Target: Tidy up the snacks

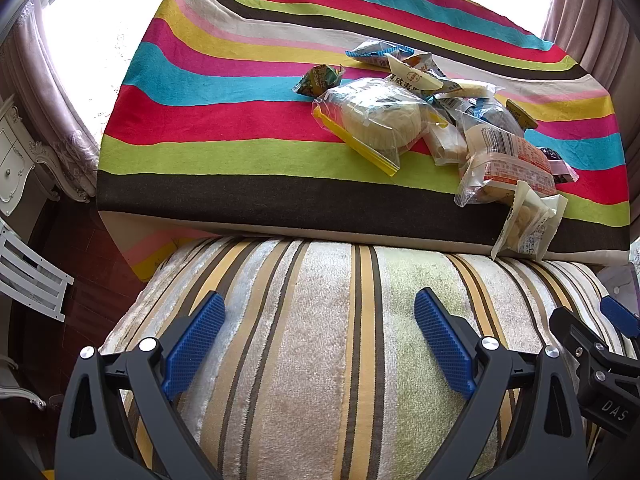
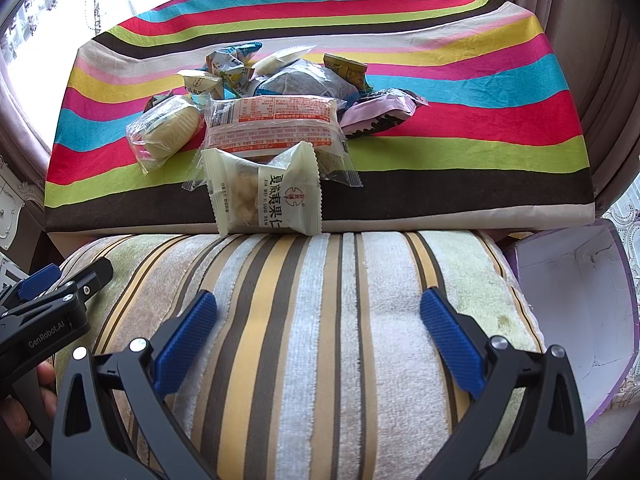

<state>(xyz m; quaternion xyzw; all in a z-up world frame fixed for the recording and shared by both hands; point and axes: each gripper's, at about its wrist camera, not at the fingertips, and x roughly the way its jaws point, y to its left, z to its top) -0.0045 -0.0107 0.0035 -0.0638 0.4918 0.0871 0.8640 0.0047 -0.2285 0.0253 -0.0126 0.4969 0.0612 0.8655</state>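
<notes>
A heap of wrapped snacks (image 1: 436, 120) lies on the striped tablecloth (image 1: 224, 92), toward its right side. A clear bag with a pale round cake (image 1: 372, 120) lies at the heap's left. A cream packet of nuts (image 2: 266, 192) hangs over the table's near edge; it also shows in the left wrist view as the cream packet (image 1: 528, 226). Behind it rests an orange-printed clear pack (image 2: 272, 124). My left gripper (image 1: 318, 336) is open above a striped plush cushion (image 1: 320, 340), short of the table. My right gripper (image 2: 318, 332) is open too, empty, over the same cushion (image 2: 320, 320).
A purple-edged open box (image 2: 576, 312) stands to the right of the cushion. White furniture (image 1: 16, 160) and a white slatted piece (image 1: 32, 272) are at the left on a dark floor. Curtains and bright windows lie behind the table. A hand (image 2: 24, 404) holds the left gripper's body.
</notes>
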